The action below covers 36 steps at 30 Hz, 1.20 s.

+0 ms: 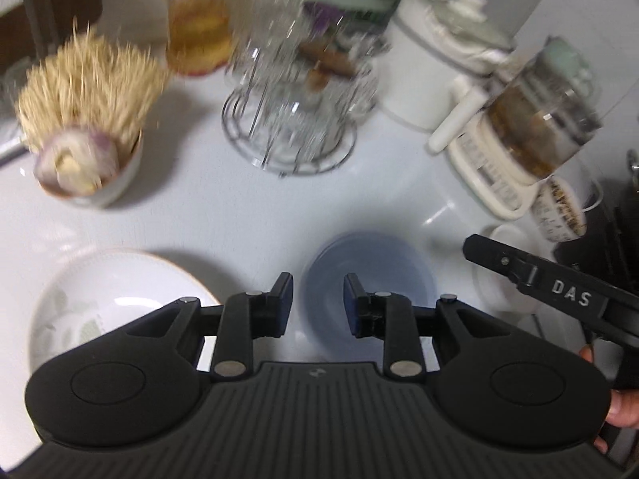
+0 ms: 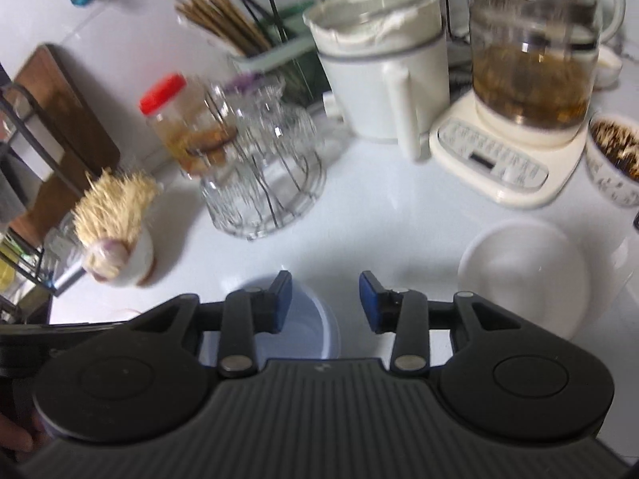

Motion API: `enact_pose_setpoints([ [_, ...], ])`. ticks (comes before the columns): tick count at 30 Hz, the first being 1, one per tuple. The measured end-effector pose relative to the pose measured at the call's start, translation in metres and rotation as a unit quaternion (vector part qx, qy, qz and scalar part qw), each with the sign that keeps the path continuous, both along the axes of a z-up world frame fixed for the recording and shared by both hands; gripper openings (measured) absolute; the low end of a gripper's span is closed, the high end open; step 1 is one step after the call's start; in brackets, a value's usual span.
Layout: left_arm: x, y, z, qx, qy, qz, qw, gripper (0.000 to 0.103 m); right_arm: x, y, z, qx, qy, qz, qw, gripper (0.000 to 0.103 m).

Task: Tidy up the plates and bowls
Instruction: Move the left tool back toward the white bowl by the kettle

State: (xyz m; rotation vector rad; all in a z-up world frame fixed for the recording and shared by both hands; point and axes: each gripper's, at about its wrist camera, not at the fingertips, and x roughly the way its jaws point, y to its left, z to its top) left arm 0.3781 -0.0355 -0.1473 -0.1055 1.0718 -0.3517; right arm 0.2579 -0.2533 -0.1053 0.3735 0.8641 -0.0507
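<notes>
A pale blue bowl (image 1: 371,275) sits on the white counter just beyond my left gripper (image 1: 318,303), which hangs above it, open, with nothing between its blue pads. A white plate with a gold rim (image 1: 120,299) lies to its left. At the right, one finger (image 1: 499,257) of my right gripper reaches over a white bowl (image 1: 493,291). In the right wrist view the blue bowl (image 2: 307,327) lies under my right gripper (image 2: 325,299), which is open and empty. The white bowl (image 2: 523,275) rests to its right.
Behind stand a cup of toothpicks and garlic (image 1: 88,151), a wire rack of glasses (image 1: 291,119), a red-lidded jar (image 1: 197,20), a white pot (image 2: 383,68), a glass kettle on its base (image 2: 531,60) and a patterned bowl (image 2: 615,159). A cutting board (image 2: 60,127) leans at the left.
</notes>
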Motion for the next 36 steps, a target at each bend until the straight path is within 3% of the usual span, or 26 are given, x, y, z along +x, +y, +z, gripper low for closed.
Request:
enact_pose_setpoints([
  [8, -0.022, 0.009, 0.057, -0.023, -0.053, -0.019, 0.9982, 0.032, -0.024, 0.009, 0.052, -0.016, -0.060, -0.005, 0.998, 0.041],
  [14, -0.037, 0.014, 0.079, -0.034, -0.082, -0.031, 0.9956, 0.032, -0.045, 0.017, 0.076, -0.032, -0.086, -0.009, 0.996, 0.041],
  [24, -0.043, 0.001, 0.077, -0.036, -0.082, -0.059, 0.9942, 0.032, -0.058, 0.014, 0.081, -0.051, -0.098, -0.026, 0.994, 0.041],
  [36, -0.043, -0.046, 0.065, -0.047, -0.062, -0.111, 0.9907, 0.032, -0.081, -0.015, 0.075, -0.061, -0.082, -0.072, 0.992, 0.041],
])
